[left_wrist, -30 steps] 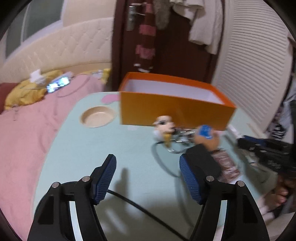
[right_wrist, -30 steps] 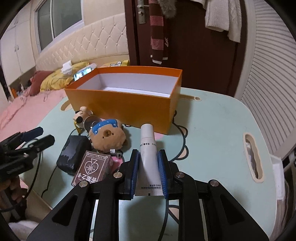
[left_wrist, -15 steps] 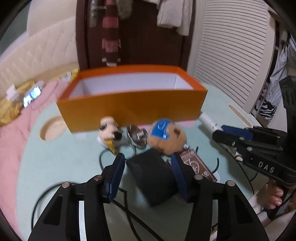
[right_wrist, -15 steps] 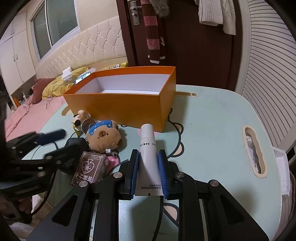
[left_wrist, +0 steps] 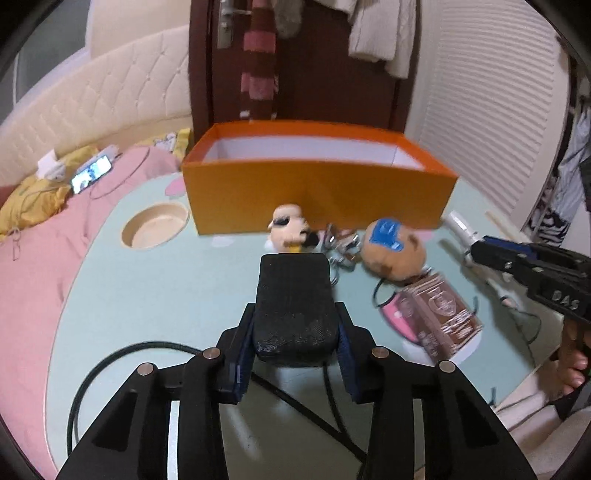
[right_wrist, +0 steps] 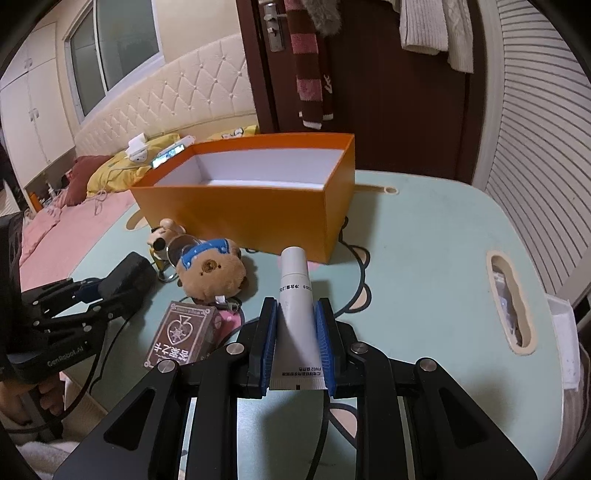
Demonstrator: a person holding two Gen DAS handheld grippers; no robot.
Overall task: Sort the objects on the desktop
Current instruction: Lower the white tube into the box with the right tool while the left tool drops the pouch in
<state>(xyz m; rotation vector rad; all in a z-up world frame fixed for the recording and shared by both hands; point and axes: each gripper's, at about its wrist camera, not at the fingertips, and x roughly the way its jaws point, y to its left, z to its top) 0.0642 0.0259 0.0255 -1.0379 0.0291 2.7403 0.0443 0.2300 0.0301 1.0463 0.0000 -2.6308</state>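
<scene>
A bedroom at home: a bed [right_wrist: 55, 236] with pink bedding and a padded cream headboard [right_wrist: 177, 96] stands beside the pale green desk [right_wrist: 424, 236], and a scarf [right_wrist: 310, 62] and sweater [right_wrist: 436, 29] hang on the dark door [right_wrist: 388, 110].

Box [right_wrist: 236, 206] at back of table [right_wrist: 424, 236]. Before it, l to r: dog toy [right_wrist: 164, 236], bear plush [right_wrist: 212, 271], tube [right_wrist: 297, 295]. Card pack [right_wrist: 181, 338] in front of bear; pouch [right_wrist: 129, 275] left of it.

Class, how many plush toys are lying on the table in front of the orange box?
2. The brown bear with the blue cap lies in front of the box, beside the card pack. The small cream dog lies to its left. Others may be hidden.
</scene>
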